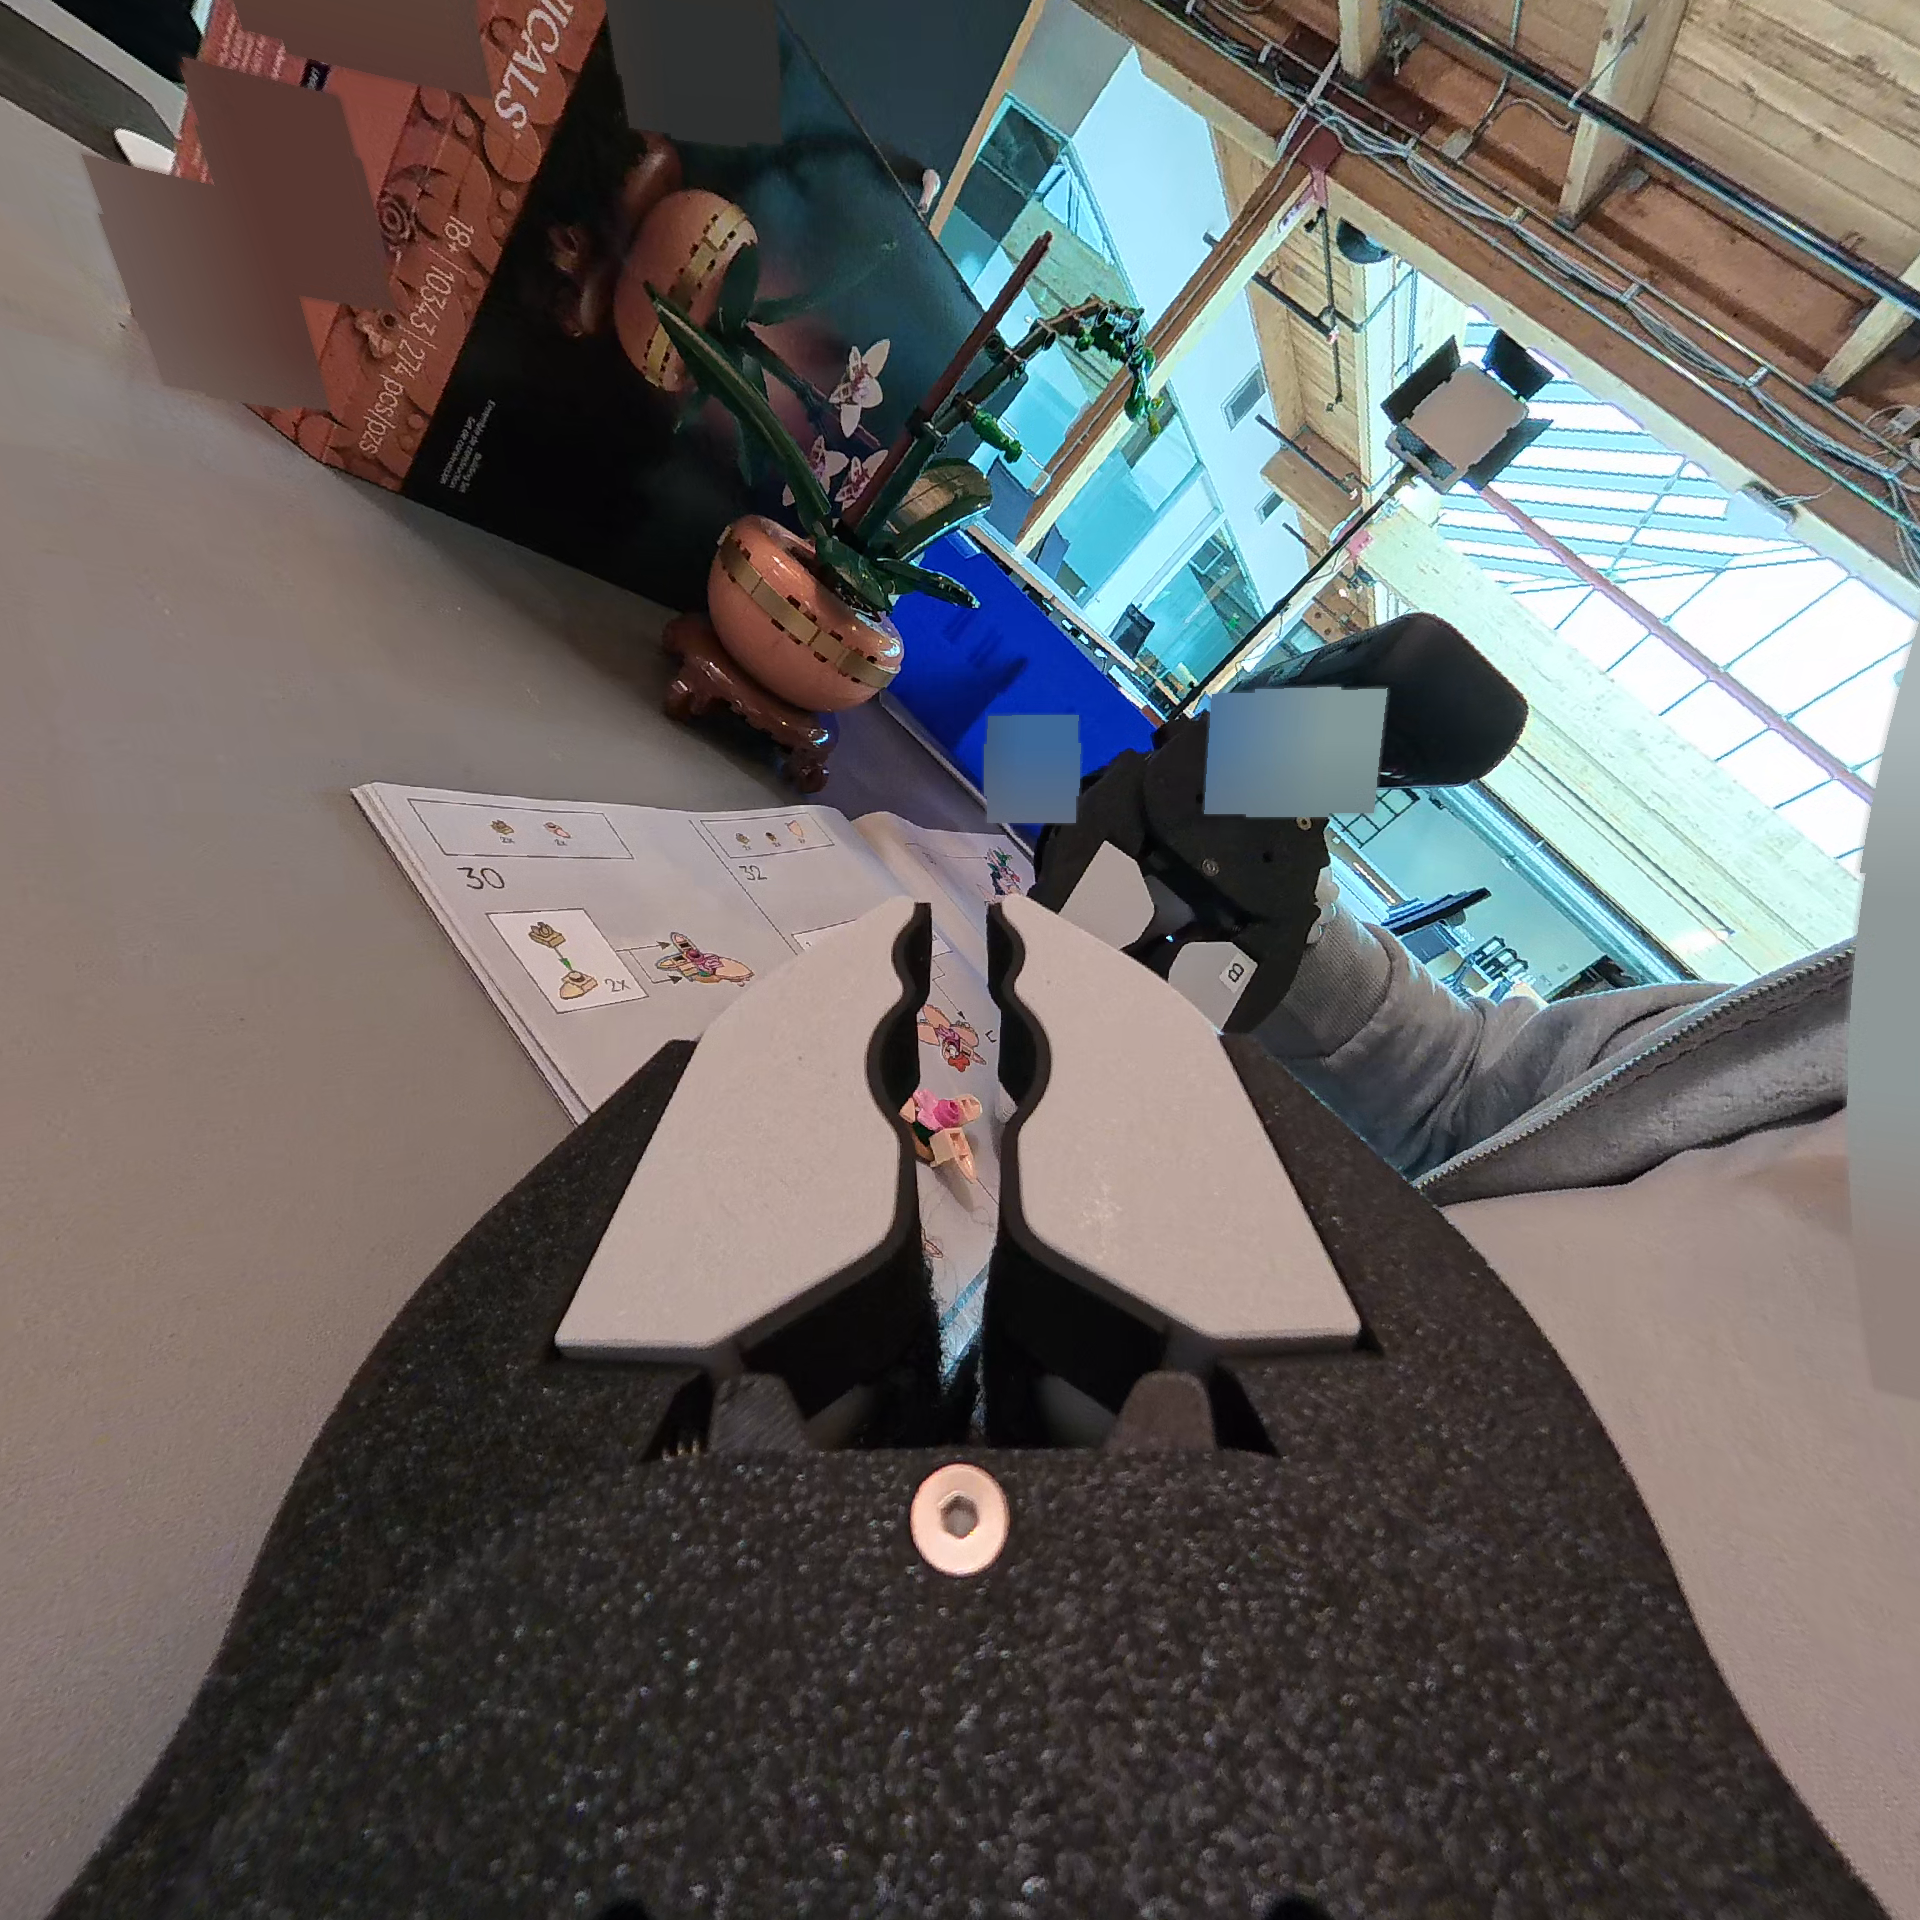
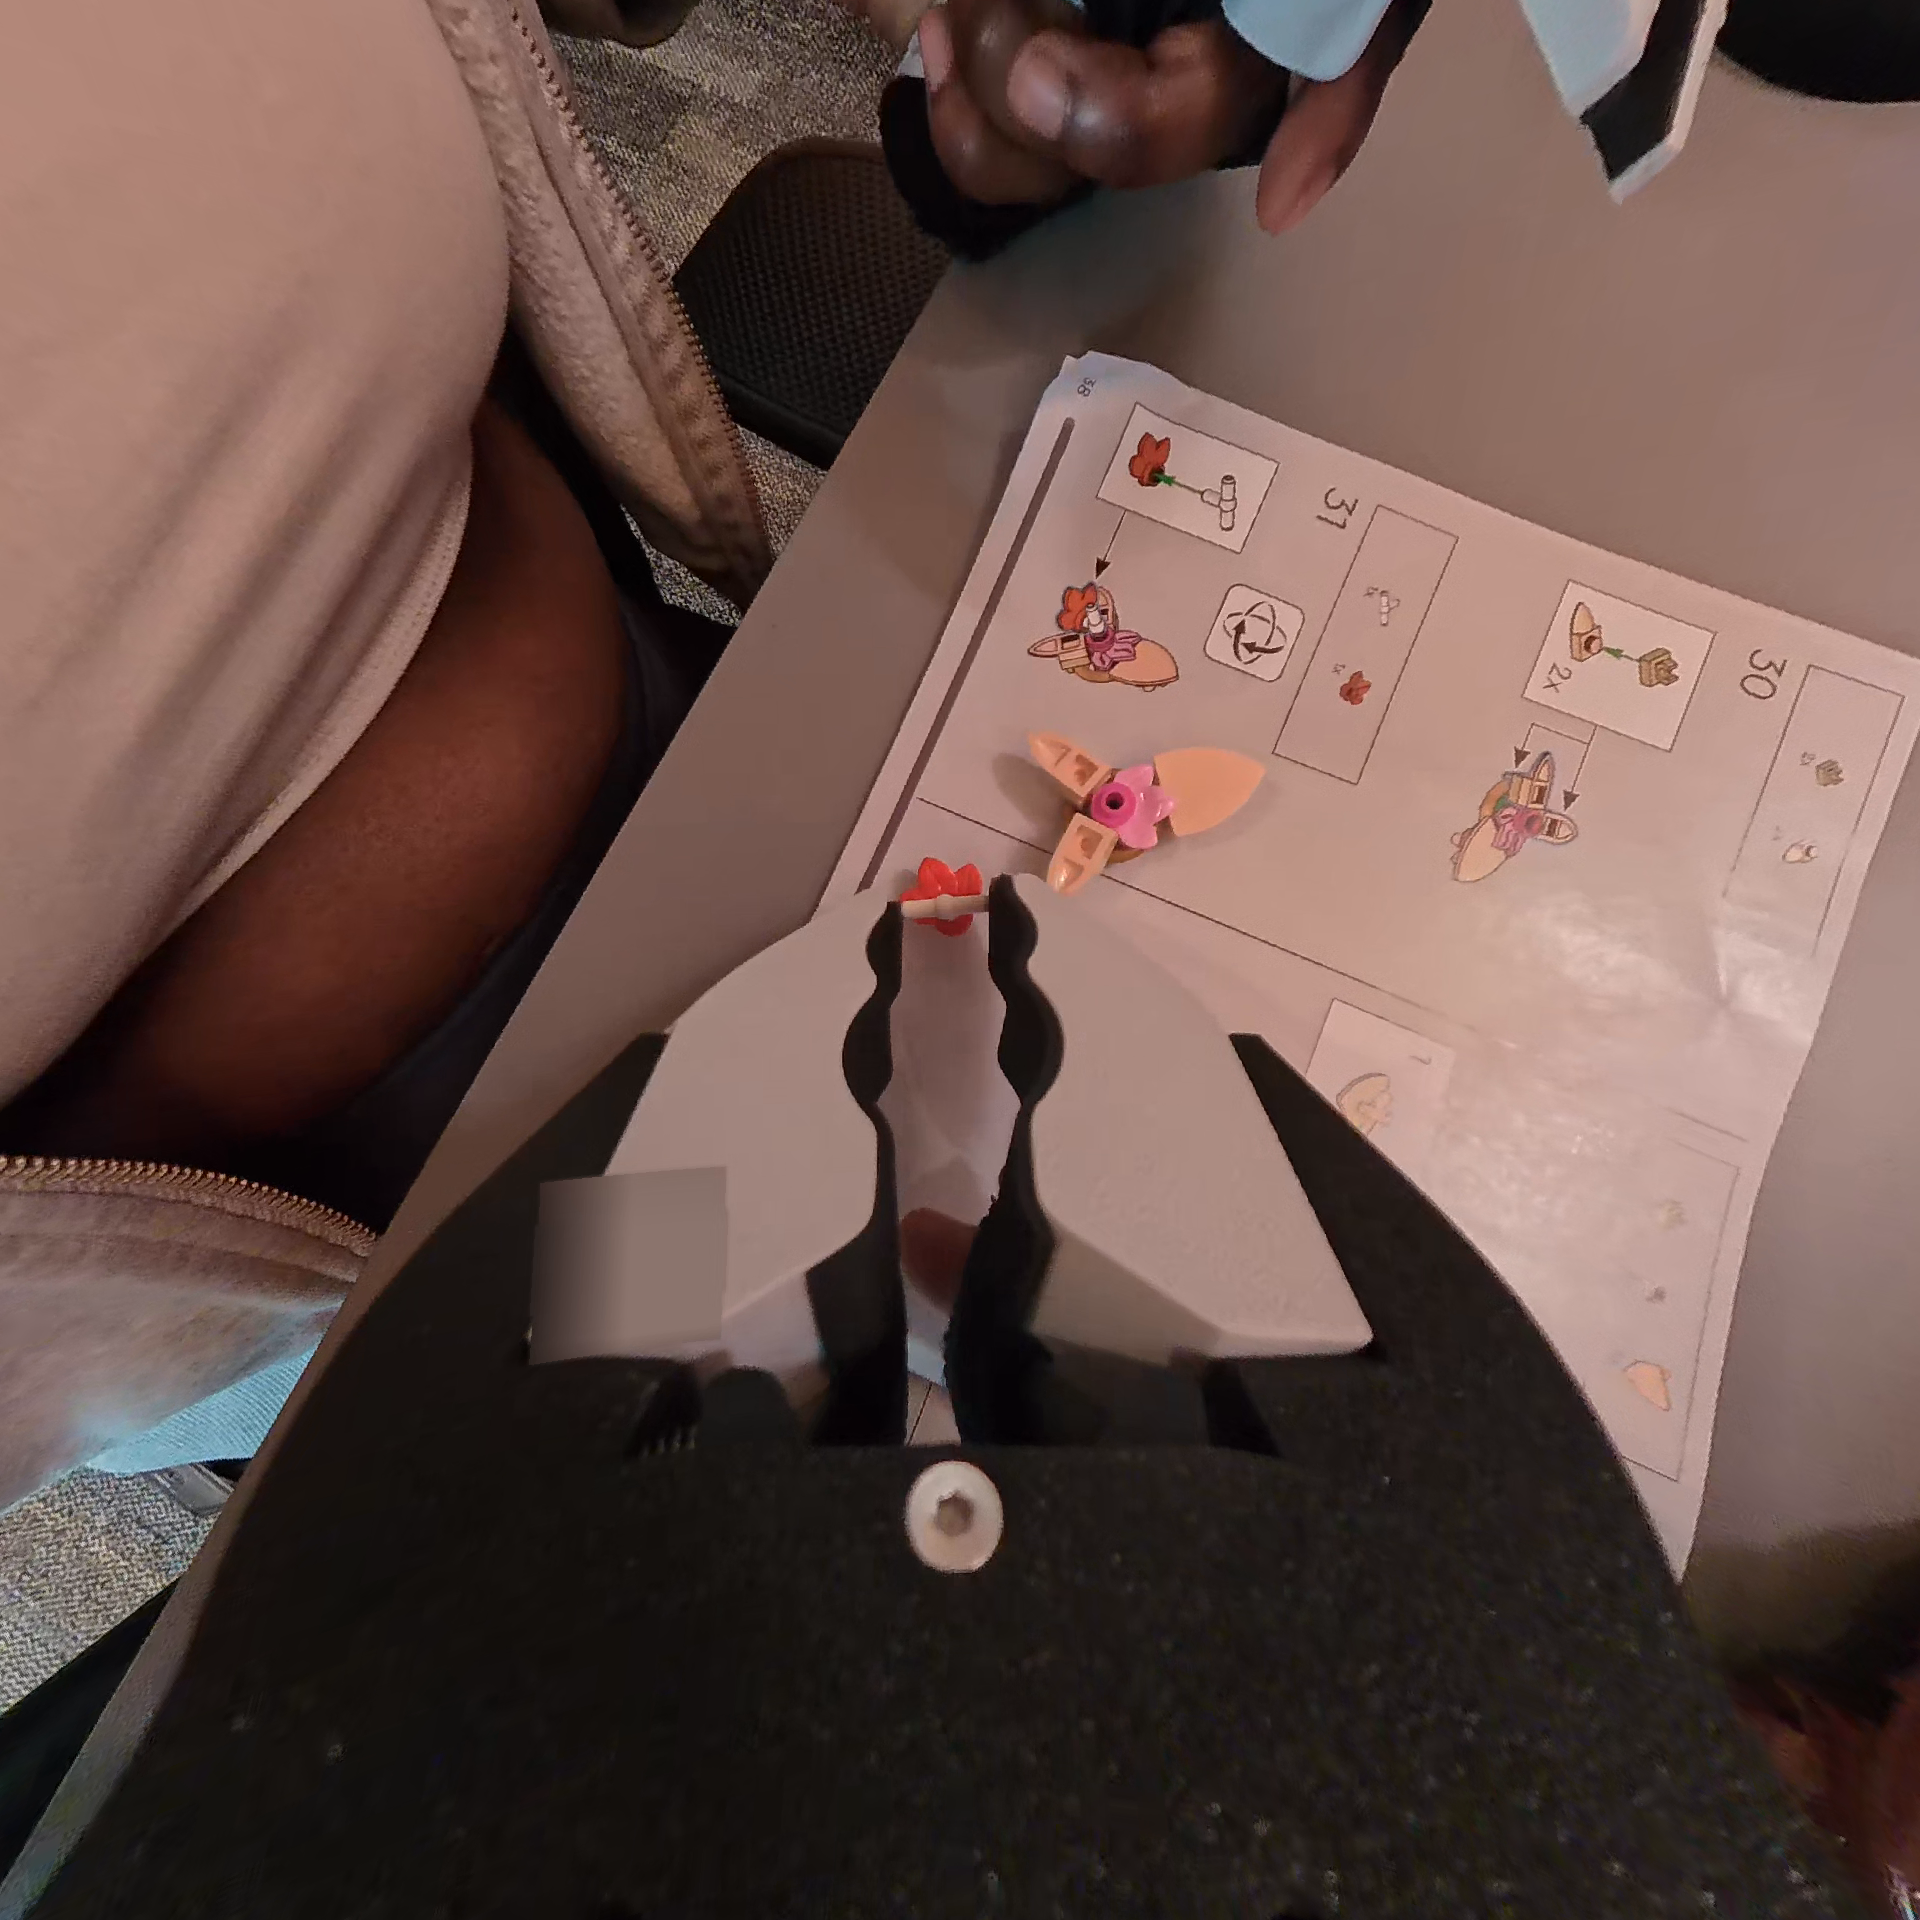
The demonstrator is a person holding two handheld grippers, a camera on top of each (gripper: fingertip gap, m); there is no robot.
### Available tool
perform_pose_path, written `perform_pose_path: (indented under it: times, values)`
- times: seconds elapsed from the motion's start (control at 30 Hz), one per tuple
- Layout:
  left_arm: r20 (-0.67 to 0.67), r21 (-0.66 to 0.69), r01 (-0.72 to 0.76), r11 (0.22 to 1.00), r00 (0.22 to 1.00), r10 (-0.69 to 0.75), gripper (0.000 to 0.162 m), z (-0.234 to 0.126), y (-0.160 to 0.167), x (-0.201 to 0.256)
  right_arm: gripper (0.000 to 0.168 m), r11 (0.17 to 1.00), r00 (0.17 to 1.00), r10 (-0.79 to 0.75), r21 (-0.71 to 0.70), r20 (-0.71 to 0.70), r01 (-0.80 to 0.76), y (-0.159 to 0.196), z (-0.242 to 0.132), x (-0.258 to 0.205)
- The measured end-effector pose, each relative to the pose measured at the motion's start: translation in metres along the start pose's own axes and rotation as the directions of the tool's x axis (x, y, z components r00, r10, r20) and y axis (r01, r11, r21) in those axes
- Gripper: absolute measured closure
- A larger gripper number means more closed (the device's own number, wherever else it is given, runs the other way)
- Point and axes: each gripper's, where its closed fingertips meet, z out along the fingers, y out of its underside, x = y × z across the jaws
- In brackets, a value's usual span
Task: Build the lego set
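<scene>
My right gripper [image 2: 943,900] is shut on a small white bar carrying a red flower piece [image 2: 940,881], held at its fingertips just above the near corner of the open instruction booklet [image 2: 1455,935]. A small flower assembly [image 2: 1132,805] with tan petals and a pink centre lies on the booklet just beyond those tips. My left gripper [image 1: 956,914] is slightly open and empty, held above the booklet [image 1: 623,914]. The flower assembly [image 1: 940,1127] shows through its gap, farther off. The right gripper [image 1: 1153,935] also shows in the left wrist view, to the right.
A built orchid model in a pink pot [image 1: 800,634] stands on the grey table [image 1: 208,727] beyond the booklet, with the set's box [image 1: 520,260] behind it. The person's body and grey sleeve [image 1: 1455,1039] are at the table edge. A hand [image 2: 1060,94] holds the left gripper. About 12 cm separates my left fingertips from my right.
</scene>
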Motion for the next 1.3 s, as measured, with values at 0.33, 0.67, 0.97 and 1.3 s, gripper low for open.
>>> perform_pose_path:
  times: [0.33, 0.67, 0.97, 1.3]
  values:
    - [0.0, -0.004, 0.001, 1.0, 1.0, -0.001, 0.152, 0.0, 0.0, 0.0, 0.152, 1.0, 1.0, 0.004, 0.007, -0.017, -0.004, 0.001, -0.001, 0.001]
    - [-0.001, -0.007, 0.001, 1.0, 1.0, -0.001, 0.152, 0.0, 0.001, 0.0, 0.152, 0.996, 0.997, 0.005, 0.093, -0.071, 0.001, -0.009, -0.011, 0.004]
    - [-0.001, -0.007, 0.002, 1.0, 1.0, -0.002, 0.152, 0.0, 0.001, 0.0, 0.152, 0.985, 0.949, -0.092, 0.11, -0.301, 0.13, -0.025, -0.02, 0.015]
    - [-0.001, -0.011, 0.0, 1.0, 1.0, 0.0, 0.152, 0.001, 0.001, 0.0, 0.152, 0.959, 0.862, -0.138, 0.15, -0.488, 0.239, -0.039, -0.023, 0.019]
